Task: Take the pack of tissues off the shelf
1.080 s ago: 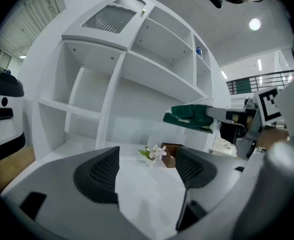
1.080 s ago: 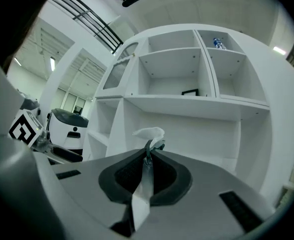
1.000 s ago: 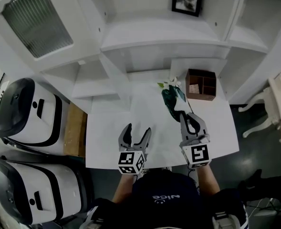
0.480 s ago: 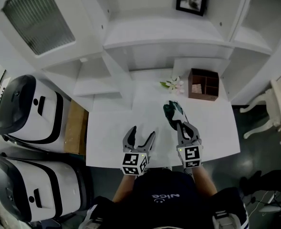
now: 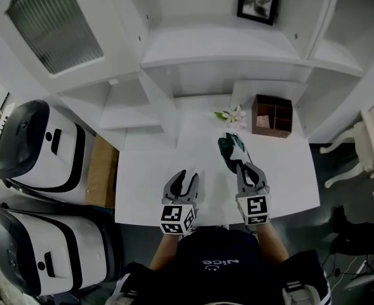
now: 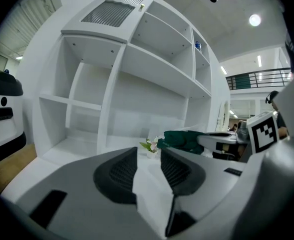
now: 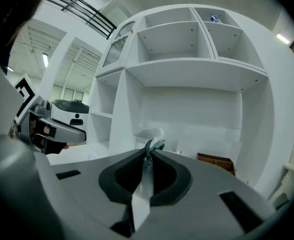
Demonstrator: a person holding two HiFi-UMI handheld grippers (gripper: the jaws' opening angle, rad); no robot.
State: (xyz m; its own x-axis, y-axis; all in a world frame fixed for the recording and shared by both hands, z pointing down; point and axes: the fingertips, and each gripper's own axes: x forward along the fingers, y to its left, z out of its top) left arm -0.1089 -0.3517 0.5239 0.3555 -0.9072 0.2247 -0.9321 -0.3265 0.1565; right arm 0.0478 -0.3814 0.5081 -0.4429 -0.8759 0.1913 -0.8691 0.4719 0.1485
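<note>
In the head view the dark green pack of tissues (image 5: 230, 146) is off the shelf unit (image 5: 218, 54) and lies at centre right of the frame, over the white table (image 5: 147, 176). Whether it rests on the table top or hangs just above it I cannot tell. The right gripper (image 5: 242, 166) has its jaws pressed together on the pack's near edge. Its own view shows a thin fold of the wrapper pinched between the pads.

The left gripper (image 5: 185, 179) sits low and left of centre, beside the right one and apart from the pack. Its jaws have just been closing and stand a narrow gap apart, with only bare table showing between them.

Beyond the pack, near the shelf unit's foot, stand a small flower sprig (image 5: 231, 114) and a brown wooden compartment box (image 5: 271, 115). A framed picture (image 5: 258, 0) leans on an upper shelf at top right.
</note>
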